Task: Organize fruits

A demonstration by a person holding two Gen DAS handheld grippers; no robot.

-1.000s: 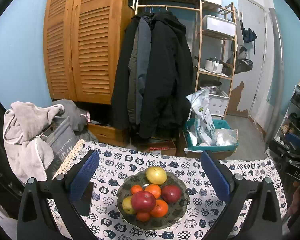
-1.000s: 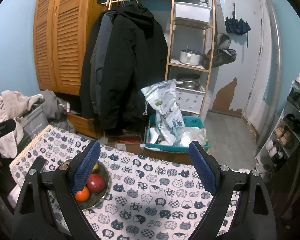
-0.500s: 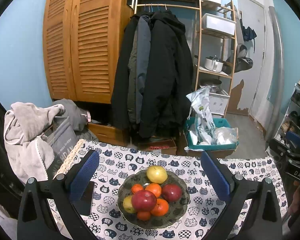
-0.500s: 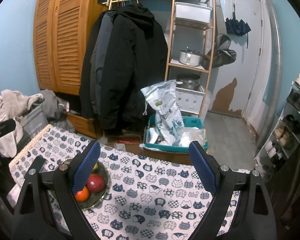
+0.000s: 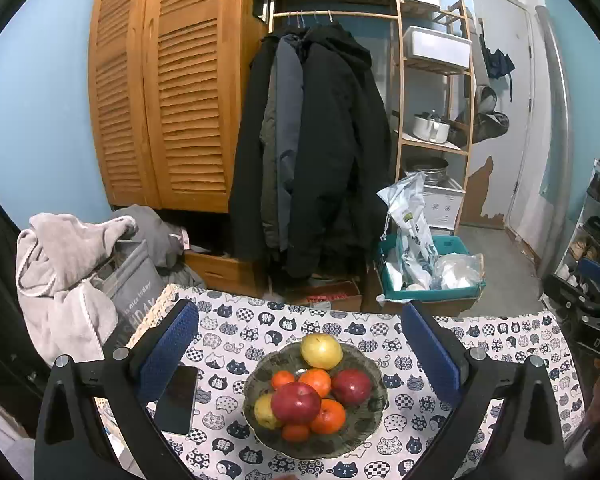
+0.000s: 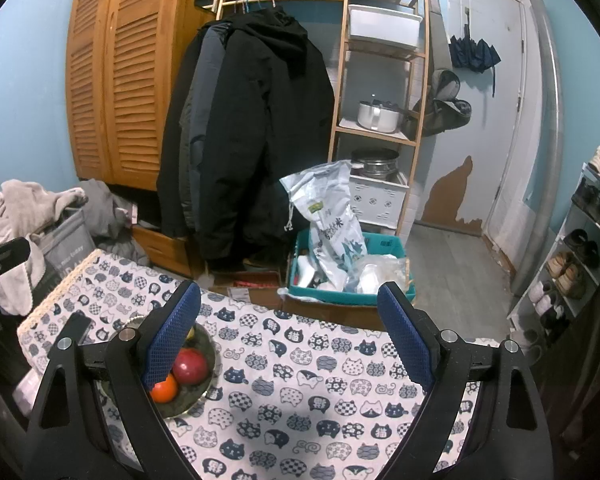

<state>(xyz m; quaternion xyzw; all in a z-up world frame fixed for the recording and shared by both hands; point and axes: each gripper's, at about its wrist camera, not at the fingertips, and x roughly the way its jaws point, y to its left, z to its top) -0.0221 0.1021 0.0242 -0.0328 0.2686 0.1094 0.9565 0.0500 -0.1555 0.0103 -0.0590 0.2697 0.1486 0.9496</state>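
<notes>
Left wrist: fruit bowl [image 5: 374, 412] lies between wide-apart jaws.

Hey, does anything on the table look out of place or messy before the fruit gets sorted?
Nothing is spilled. All the fruit sits heaped in the bowl. The one odd item is a dark phone lying on the tablecloth left of the bowl, partly behind the left gripper.

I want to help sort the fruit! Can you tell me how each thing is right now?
Left gripper: fingers open, holding nothing.
Right gripper: fingers open, holding nothing.
Bowl: upright on the table, full of fruit.
Red apple: on top of the pile.
Yellow apple: at the bowl's far edge.
Phone: flat, screen dark.
Wardrobe doors: closed.
</notes>
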